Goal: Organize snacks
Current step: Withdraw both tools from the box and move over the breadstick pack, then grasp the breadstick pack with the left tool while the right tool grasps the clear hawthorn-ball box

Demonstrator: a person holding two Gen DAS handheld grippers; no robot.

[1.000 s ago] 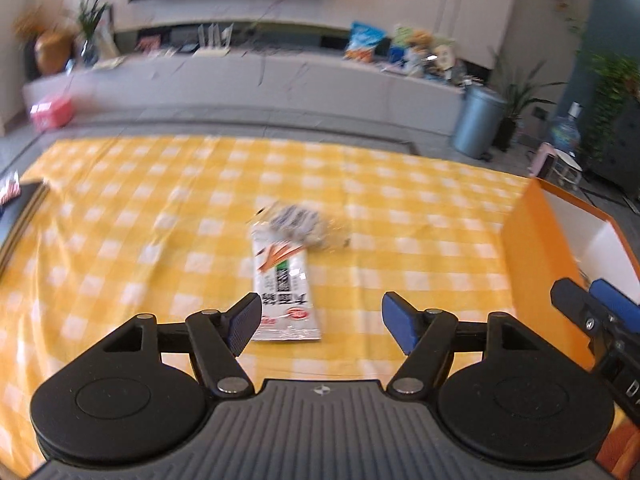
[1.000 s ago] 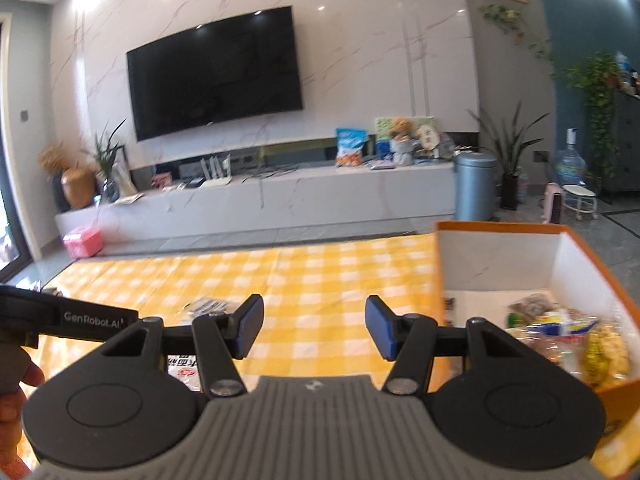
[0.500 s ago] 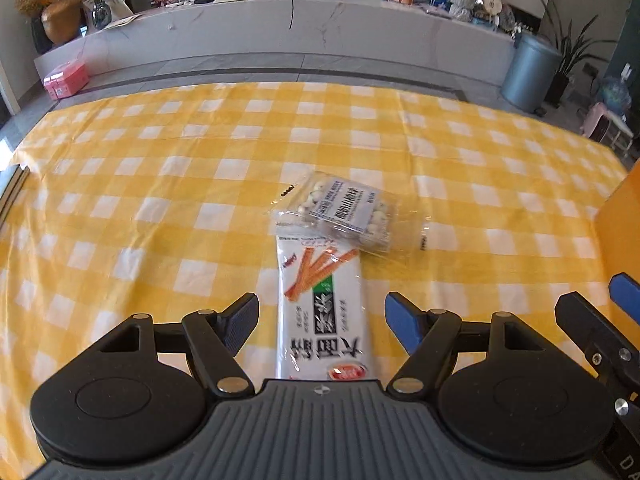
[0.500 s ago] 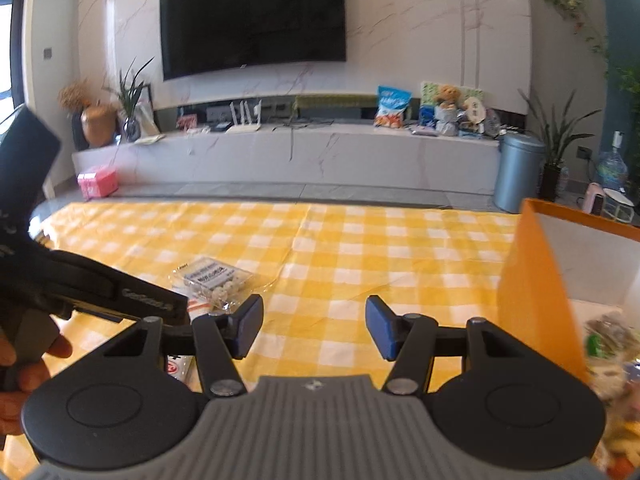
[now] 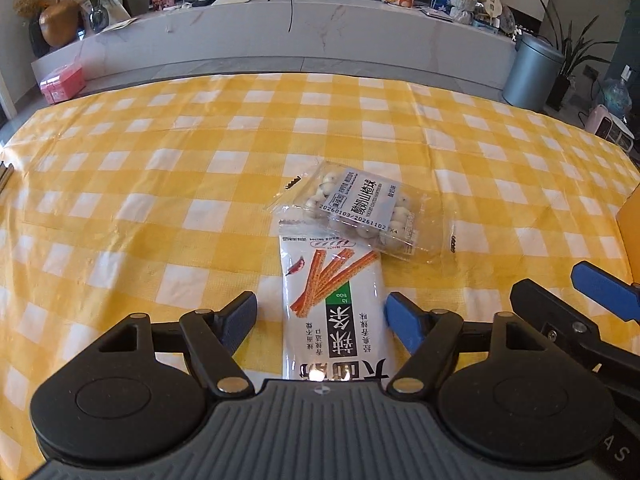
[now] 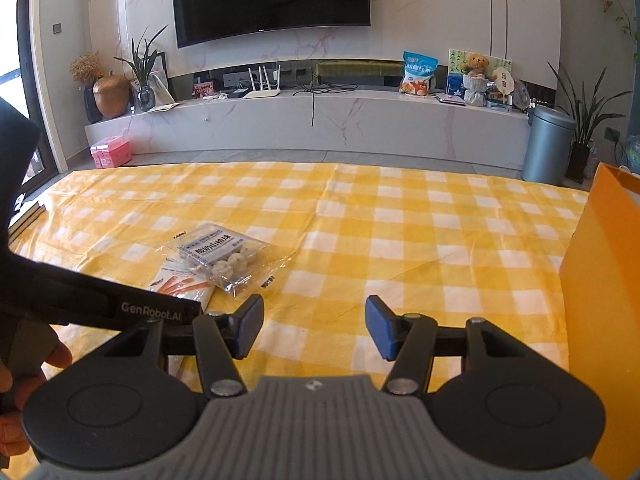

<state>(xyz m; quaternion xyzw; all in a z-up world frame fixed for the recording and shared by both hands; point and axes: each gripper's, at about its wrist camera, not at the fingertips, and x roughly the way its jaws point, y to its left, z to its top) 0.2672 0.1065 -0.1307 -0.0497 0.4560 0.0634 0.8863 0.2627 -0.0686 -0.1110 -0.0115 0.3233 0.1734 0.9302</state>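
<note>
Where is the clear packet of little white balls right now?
The clear packet of white balls lies mid-table on the yellow checked tablecloth, overlapping the far end of the white stick-snack packet, left of the orange box.

- The cloth (image 5: 160,184) over the desk is checked in yellow and white.
- The long snack packet (image 5: 334,316) is white, with orange-red sticks printed on it, a green panel and black lettering.
- The clear bag (image 5: 356,208) shows pale cream balls under a white label with black print.
- The left gripper (image 5: 320,318) is black with blue pads; its body is ribbed grey.
- The right gripper (image 6: 314,330) has the same black, blue and grey.
- The box (image 6: 604,280) is orange outside.
- The bin (image 6: 550,144) is grey-blue.
- A small box (image 6: 112,151) on the floor is pink.
</note>
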